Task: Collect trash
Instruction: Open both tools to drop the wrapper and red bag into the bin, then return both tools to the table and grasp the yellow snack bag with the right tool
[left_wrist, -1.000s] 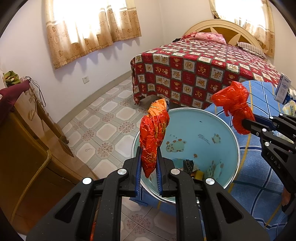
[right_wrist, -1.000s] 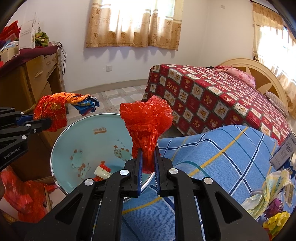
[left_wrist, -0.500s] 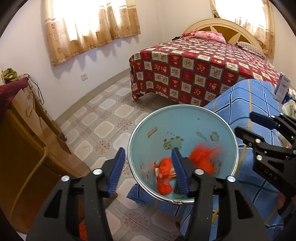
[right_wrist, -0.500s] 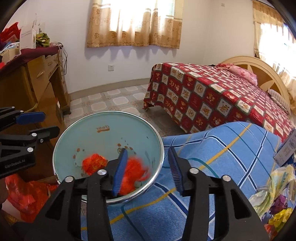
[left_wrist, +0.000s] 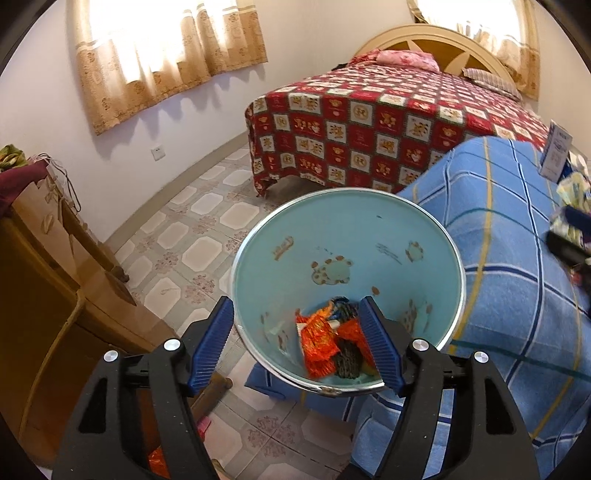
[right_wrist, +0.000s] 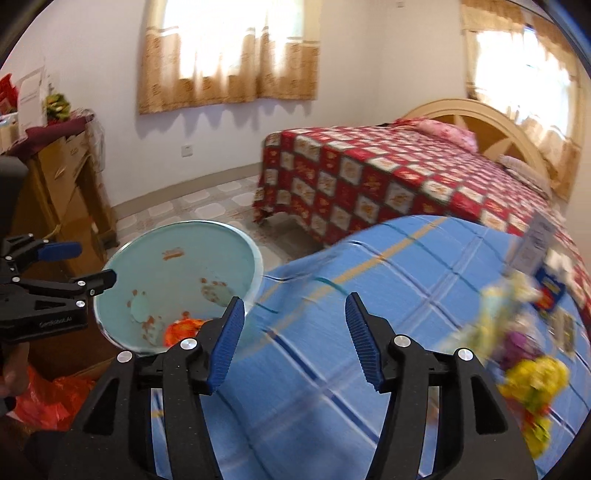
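Note:
A light blue bin (left_wrist: 347, 236) with a metal rim stands beside the table covered in blue plaid cloth (left_wrist: 517, 295). Red-orange wrappers (left_wrist: 321, 345) and dark scraps lie at its bottom. My left gripper (left_wrist: 297, 345) hangs over the bin's near rim, its jaws opening, nothing between them. My right gripper (right_wrist: 293, 341) is over the blue cloth (right_wrist: 369, 295) just right of the bin (right_wrist: 177, 273), its jaws opening and empty. More crumpled yellow, purple and pale trash (right_wrist: 524, 354) lies on the cloth at the right, blurred.
A bed with a red patterned cover (left_wrist: 388, 118) stands behind the table. A wooden cabinet (left_wrist: 44, 280) is at the left beside the tiled floor (left_wrist: 192, 240). A red bag (right_wrist: 48, 395) lies low at the left. A white card (left_wrist: 557, 151) stands on the cloth.
Both grippers let go of their red bundles, which fell into the bin. Both sets of jaws went from shut to wide. The right gripper swung right, over the blue cloth.

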